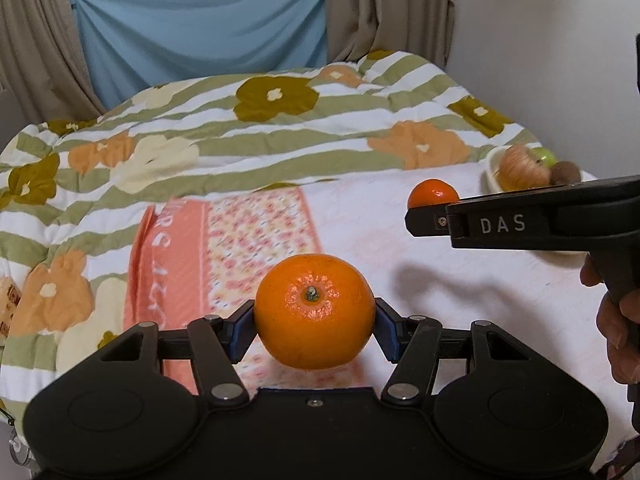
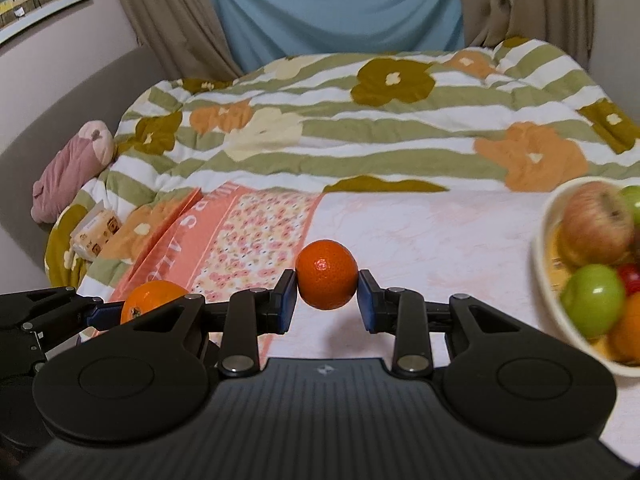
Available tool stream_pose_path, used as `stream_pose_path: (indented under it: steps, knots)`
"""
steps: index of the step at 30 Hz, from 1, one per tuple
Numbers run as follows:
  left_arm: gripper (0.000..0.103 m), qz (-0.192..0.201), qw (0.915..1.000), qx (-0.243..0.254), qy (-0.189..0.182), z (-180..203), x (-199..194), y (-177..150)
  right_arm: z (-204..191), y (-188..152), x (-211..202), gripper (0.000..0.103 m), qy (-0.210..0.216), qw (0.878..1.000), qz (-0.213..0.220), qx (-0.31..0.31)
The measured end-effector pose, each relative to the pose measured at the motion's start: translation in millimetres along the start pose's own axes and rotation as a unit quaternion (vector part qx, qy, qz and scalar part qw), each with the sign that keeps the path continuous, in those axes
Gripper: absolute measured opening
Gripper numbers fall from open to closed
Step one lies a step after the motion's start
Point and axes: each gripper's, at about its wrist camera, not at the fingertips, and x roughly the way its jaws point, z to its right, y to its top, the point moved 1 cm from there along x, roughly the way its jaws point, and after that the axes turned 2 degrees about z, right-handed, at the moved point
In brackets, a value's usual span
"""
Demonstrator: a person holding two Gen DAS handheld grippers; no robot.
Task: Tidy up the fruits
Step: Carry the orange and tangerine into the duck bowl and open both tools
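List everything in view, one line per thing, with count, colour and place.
large orange: 1, orange, clamped in the left gripper
small orange: 1, deep orange, clamped in the right gripper
bowl: 1, cream, right on the bed, holding fruit
apples: 3, two green, one reddish, in the bowl
quilt: 1, green-striped floral, over the bed
plush toy: 1, pink, far left
tissue pack: 1, white, left quilt edge
curtains: beige, behind
left gripper: black, blue pads
right gripper: black, blue pads
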Motion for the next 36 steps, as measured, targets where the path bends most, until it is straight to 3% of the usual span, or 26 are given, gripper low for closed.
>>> stream_pose_path:
  steps: [21, 29, 36]
  knots:
    - [0.064, 0.04, 0.9986, 0.005, -0.034, 137, -16, 68, 155, 22, -115, 0.047, -0.051, 0.998, 0.039, 0.01]
    - [0.064, 0.028, 0.9983, 0.01, -0.05, 188, 14, 85, 226, 20, -122, 0.047, -0.067, 0.997, 0.024, 0.015]
    - [0.064, 0.013, 0.9985, 0.016, -0.051, 226, 49, 96, 265, 12, -111, 0.047, -0.058, 0.998, 0.003, 0.003]
